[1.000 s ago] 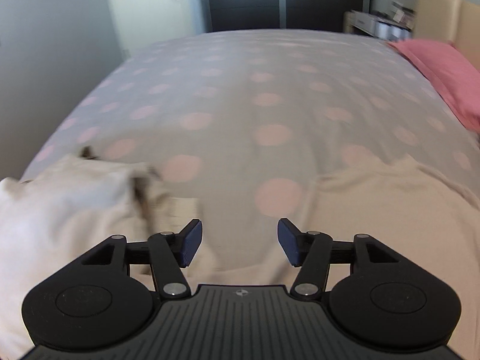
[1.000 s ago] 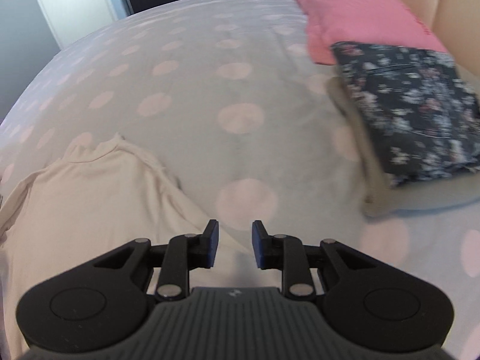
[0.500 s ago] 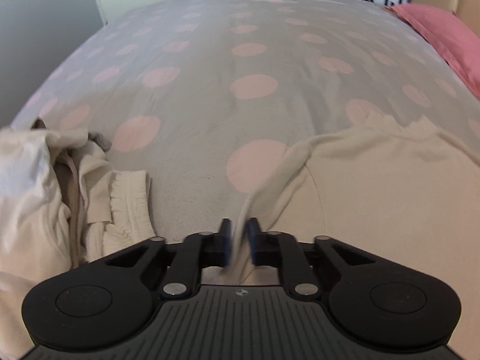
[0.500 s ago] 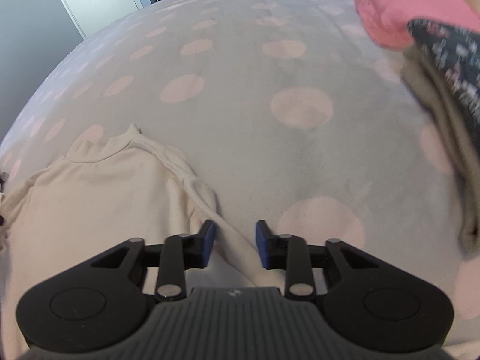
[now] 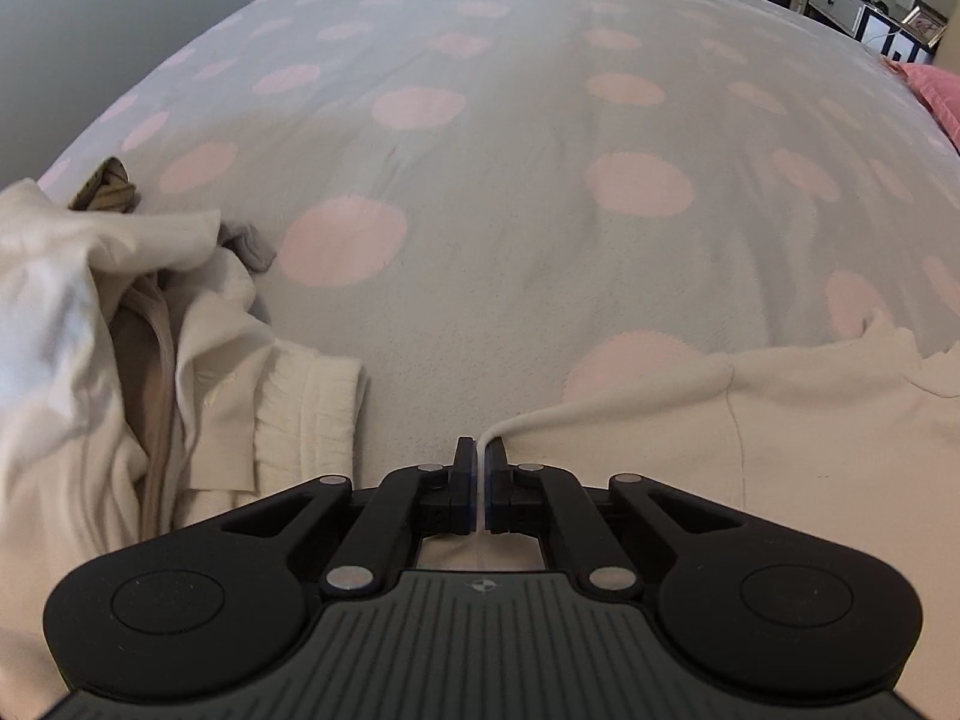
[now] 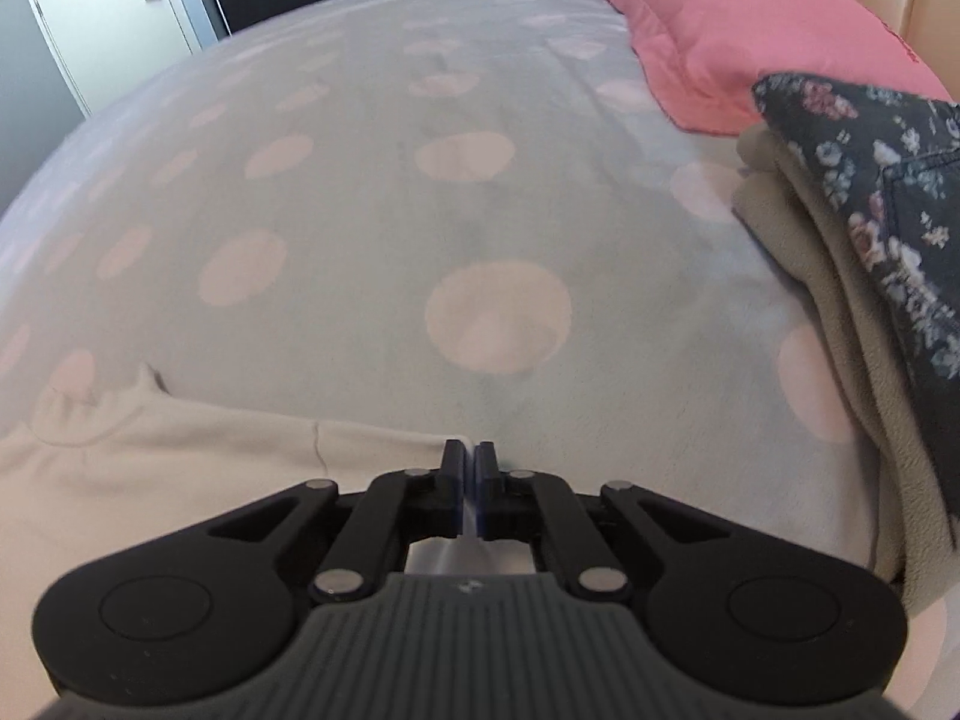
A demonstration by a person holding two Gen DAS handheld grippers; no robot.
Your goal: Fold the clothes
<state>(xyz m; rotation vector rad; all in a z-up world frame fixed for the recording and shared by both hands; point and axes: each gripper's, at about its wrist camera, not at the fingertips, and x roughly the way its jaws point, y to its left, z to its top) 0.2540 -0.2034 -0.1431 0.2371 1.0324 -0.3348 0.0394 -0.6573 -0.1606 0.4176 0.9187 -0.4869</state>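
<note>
Both of your grippers are pressed together on the cream top (image 5: 810,420): the left gripper (image 5: 480,459) pinches a thin fold of its edge, and the right gripper (image 6: 470,462) pinches its other edge. This top lies flat on the near part of the dotted bedspread (image 5: 510,180). At your far left is a heap of pale clothes (image 5: 120,324); at your right, a folded stack (image 6: 870,240) touches the pink pillow (image 6: 750,18).

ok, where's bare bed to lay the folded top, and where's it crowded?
Free: the wide stretch of spotted cover ahead of both grippers, bordered by the cream top near, the pink pillow and folded stack on the right, and the loose pile on the left. Crowded: both of those sides. Left gripper and right gripper are shut on the top.
</note>
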